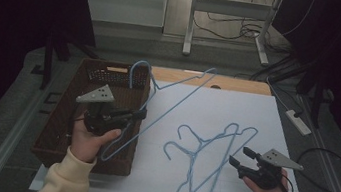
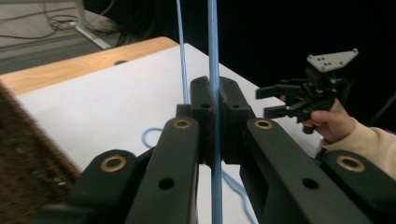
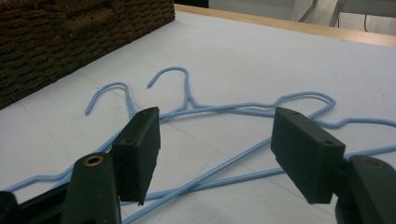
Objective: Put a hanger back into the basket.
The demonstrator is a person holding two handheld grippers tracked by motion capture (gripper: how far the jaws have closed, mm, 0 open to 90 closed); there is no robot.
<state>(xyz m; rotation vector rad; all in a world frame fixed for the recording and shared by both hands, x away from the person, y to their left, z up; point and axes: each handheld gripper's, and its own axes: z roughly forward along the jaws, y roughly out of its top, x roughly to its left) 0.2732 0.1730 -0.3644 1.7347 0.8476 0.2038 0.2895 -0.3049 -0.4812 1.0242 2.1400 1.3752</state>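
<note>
Three blue wire hangers in all. One held hanger point(image 1: 172, 101) is pinched in your left gripper point(image 1: 141, 114), jaws clamped tight on its wire; it's lifted, hook point(image 1: 137, 71) up over the far end of the basket point(image 1: 60, 131), frame slanting across the basket's right rim and the table edge. In the left gripper view the wire point(image 2: 214, 70) runs straight up between the closed jaws.

Two more hangers point(image 1: 205, 156) lie flat on the white tabletop, overlapping each other, hooks pointing left, just left of your right gripper point(image 1: 239, 156). That gripper hangs near them with jaws spread wide, gripping nothing; the right gripper view shows the flat pair point(image 3: 219, 109) beyond and between the open jaws.

One dark woven basket sits at the table's left side; contents hard to make out. Two hands: your left hand point(image 1: 89, 137) over the basket, right hand point(image 1: 269, 190) at the near right corner, both in cream sleeves.

Surface: white tabletop point(image 1: 237, 110) with a bare wood strip point(image 1: 240, 84) along the far edge. Room: grey floor, one white table frame point(image 1: 230, 13) behind, loose cables, one power strip point(image 1: 298, 121) on the floor at right, dark curtains on both sides.
</note>
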